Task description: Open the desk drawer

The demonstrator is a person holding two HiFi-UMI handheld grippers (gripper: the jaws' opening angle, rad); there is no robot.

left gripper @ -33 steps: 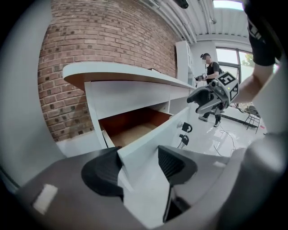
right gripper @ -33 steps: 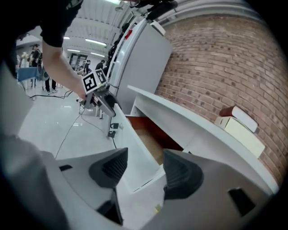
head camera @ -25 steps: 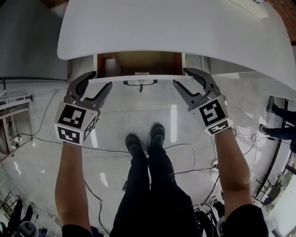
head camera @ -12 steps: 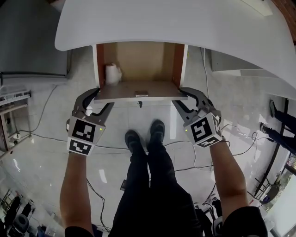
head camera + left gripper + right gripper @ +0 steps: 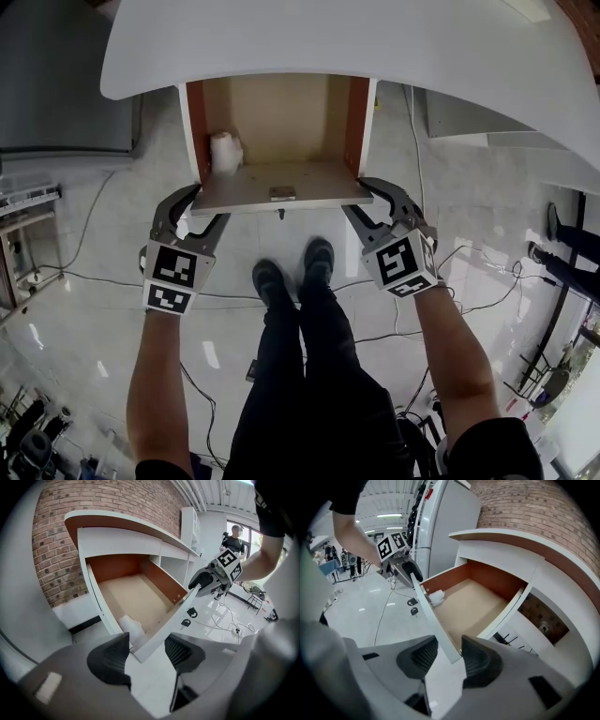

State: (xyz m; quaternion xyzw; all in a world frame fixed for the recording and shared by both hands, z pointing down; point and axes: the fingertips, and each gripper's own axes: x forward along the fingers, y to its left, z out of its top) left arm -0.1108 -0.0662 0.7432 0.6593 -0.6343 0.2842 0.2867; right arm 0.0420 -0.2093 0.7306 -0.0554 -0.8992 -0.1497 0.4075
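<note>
the curved white desk top (image 5: 356, 47) spreads above and beyond both pairs of jaws, with a red brick wall (image 5: 51, 541) behind it. a glossy pale tiled floor (image 5: 75, 309) lies below the jaws, crossed by thin dark cables (image 5: 94, 279).

the wooden desk drawer (image 5: 281, 122), with a tan board bottom and red-brown side walls, stands pulled well out from under the desk top. its open box reaches away from the jaws on their far side. the drawer's flat white front panel (image 5: 281, 199) runs from one pair of jaws straight across to the other.

the left gripper (image 5: 146, 657) has its ribbed black pads clamped on the left end of the white front panel, one pad on each face. the right gripper (image 5: 444, 656) has the panel's right end between its pads, and they grip it. these jaws have just been opening a little.

between the two grippers, nearer the person, a pair of dark trousered legs in black shoes (image 5: 291, 281) stand on the floor.

a crumpled white wad (image 5: 130, 626) lies inside the drawer, in the corner just beyond the left jaws. a small metal lock plate (image 5: 281, 193) sits midway between the two pairs of jaws on the panel's top edge. two black-headed keys (image 5: 188, 617) hang below it on the panel's outer face.
</note>
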